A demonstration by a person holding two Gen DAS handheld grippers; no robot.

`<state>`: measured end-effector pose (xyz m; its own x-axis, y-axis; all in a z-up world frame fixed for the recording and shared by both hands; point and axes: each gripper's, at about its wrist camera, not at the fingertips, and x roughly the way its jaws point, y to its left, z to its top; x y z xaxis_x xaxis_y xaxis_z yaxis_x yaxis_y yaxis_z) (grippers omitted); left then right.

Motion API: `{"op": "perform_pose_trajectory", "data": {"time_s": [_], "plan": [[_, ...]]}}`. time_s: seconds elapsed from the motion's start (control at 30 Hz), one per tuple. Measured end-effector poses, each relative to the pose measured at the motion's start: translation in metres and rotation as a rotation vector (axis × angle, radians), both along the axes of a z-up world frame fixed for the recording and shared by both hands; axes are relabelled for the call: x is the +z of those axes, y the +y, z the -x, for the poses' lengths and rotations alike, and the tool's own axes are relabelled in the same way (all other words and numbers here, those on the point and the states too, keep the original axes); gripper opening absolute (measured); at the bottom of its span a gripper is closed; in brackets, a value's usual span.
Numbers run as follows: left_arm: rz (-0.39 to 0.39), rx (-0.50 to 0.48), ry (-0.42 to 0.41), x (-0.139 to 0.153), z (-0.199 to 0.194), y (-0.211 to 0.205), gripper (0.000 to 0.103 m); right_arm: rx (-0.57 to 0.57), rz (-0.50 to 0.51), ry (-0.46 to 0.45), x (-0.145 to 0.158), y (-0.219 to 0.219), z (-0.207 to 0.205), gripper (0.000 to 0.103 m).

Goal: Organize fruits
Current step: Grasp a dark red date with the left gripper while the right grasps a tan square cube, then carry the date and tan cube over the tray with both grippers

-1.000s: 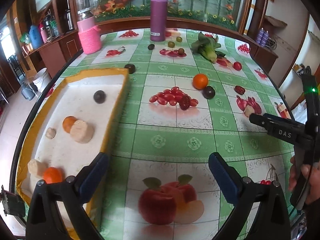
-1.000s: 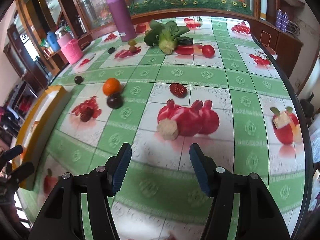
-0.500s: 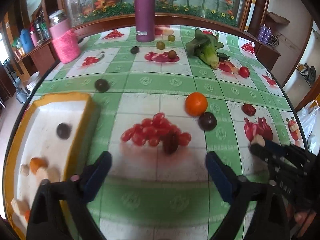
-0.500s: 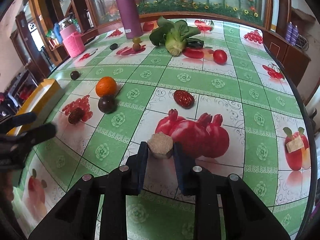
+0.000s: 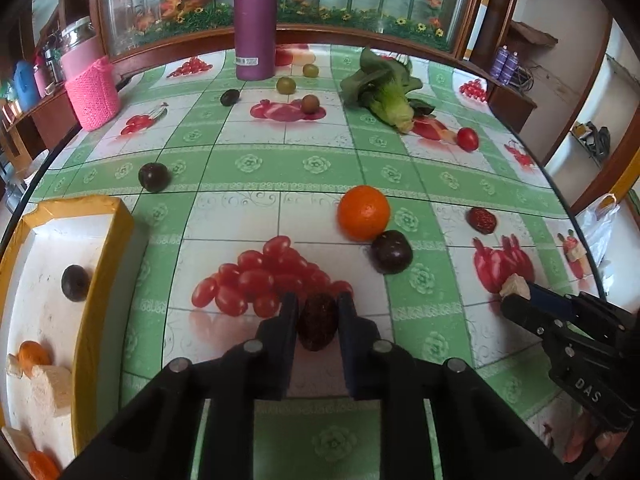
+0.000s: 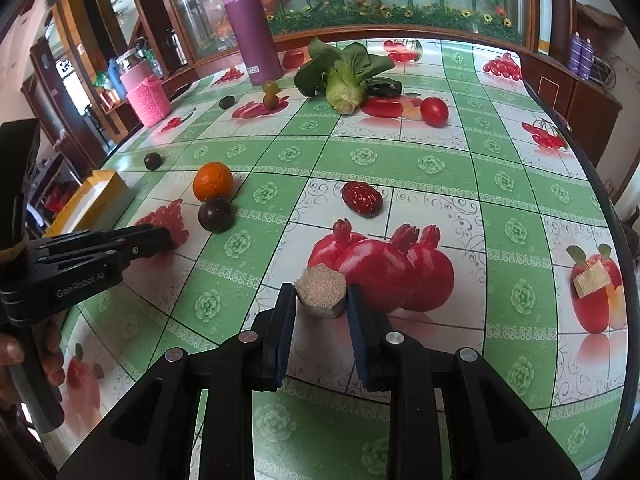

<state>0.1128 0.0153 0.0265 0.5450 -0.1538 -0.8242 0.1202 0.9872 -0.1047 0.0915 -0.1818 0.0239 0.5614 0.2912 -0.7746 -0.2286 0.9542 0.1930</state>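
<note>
My left gripper (image 5: pixel 318 308) points down at the printed cherry tomatoes, its jaws closing with the pads pressing on a dark red fruit (image 5: pixel 317 326) that rests on the tablecloth. My right gripper (image 6: pixel 320 300) is shut on a tan six-sided piece (image 6: pixel 320 290) beside the printed pomegranates. It also shows at the right of the left wrist view as the right gripper (image 5: pixel 516 292). An orange (image 5: pixel 363 212), a dark plum (image 5: pixel 391 251) and a wrinkled red fruit (image 5: pixel 482 220) lie beyond. The yellow-rimmed tray (image 5: pixel 100 216) on the left holds a plum, orange pieces and tan chunks.
A purple bottle (image 5: pixel 256 20), a pink knitted jar (image 5: pixel 93 92) and a leafy green vegetable (image 5: pixel 384 92) stand at the back. Another plum (image 5: pixel 153 177), a tomato (image 5: pixel 467 139) and small round fruits lie scattered. The table edge curves close on the right.
My left gripper moved forward from beside the tray to the printed tomatoes and shut on the dark red fruit. My right gripper shut on the tan piece and stayed in place.
</note>
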Motion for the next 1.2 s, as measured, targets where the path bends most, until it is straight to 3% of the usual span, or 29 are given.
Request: {"op": "perform_pose_trajectory", "data": {"time_s": [0.3,0.6,0.8,1.2], "plan": [[0.102,-0.027,-0.029,0.032,0.048,0.007,0.022,-0.029,-0.004,-0.026,0.026,-0.013,0.027,0.026],[0.147,0.046,-0.060,0.048,0.089,0.047,0.022,-0.008,-0.004,-0.029,0.038,0.006,0.043,0.026],[0.148,0.133,-0.077,0.052,0.108,0.092,0.022,0.088,0.013,-0.049,0.050,0.050,0.043,0.026],[0.102,0.346,-0.072,0.045,0.126,0.201,0.022,0.332,-0.018,-0.051,0.069,0.186,0.010,0.025]]}}
